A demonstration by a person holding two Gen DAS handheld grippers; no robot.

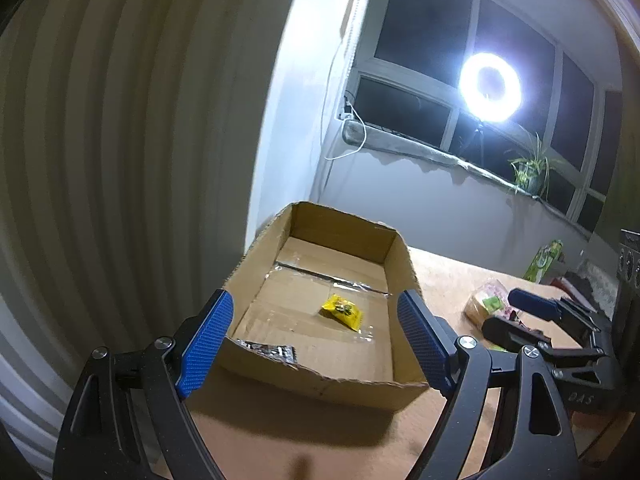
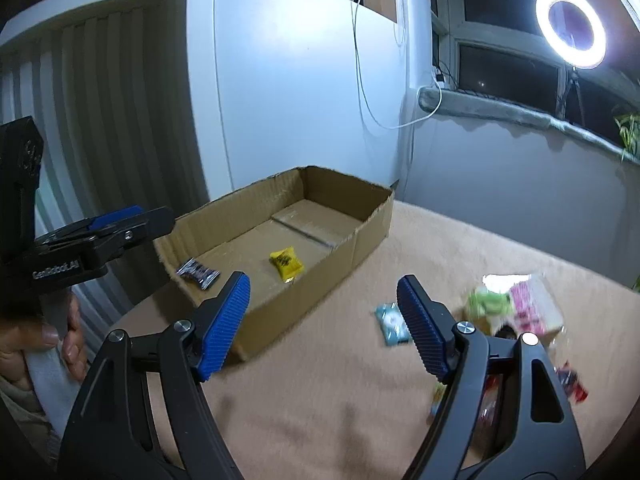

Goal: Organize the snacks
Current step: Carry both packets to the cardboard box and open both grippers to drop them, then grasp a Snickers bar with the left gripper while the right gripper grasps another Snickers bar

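Note:
An open cardboard box point(image 1: 402, 264) point(image 2: 372, 222) stands on the tan table. In it lie a yellow snack packet point(image 1: 342, 311) point(image 2: 286, 263) and a dark silver packet point(image 1: 270, 351) point(image 2: 197, 272). My left gripper point(image 1: 316, 342) is open and empty, held over the box's near edge; it also shows in the right wrist view point(image 2: 132, 222). My right gripper point(image 2: 324, 326) is open and empty above the table, right of the box; it also shows in the left wrist view point(image 1: 536, 308). Loose snacks lie by it: a teal packet point(image 2: 390, 322) and a green and pink bag point(image 2: 516, 304) point(image 1: 490, 304).
A ring light point(image 1: 490, 87) point(image 2: 571, 26) stands on a tripod by the window sill. A potted plant point(image 1: 530, 168) sits on the sill. A green carton point(image 1: 546, 260) stands at the table's far right. Red wrapped snacks point(image 2: 572, 382) lie at the right edge. A white cabinet point(image 2: 300, 88) stands behind the box.

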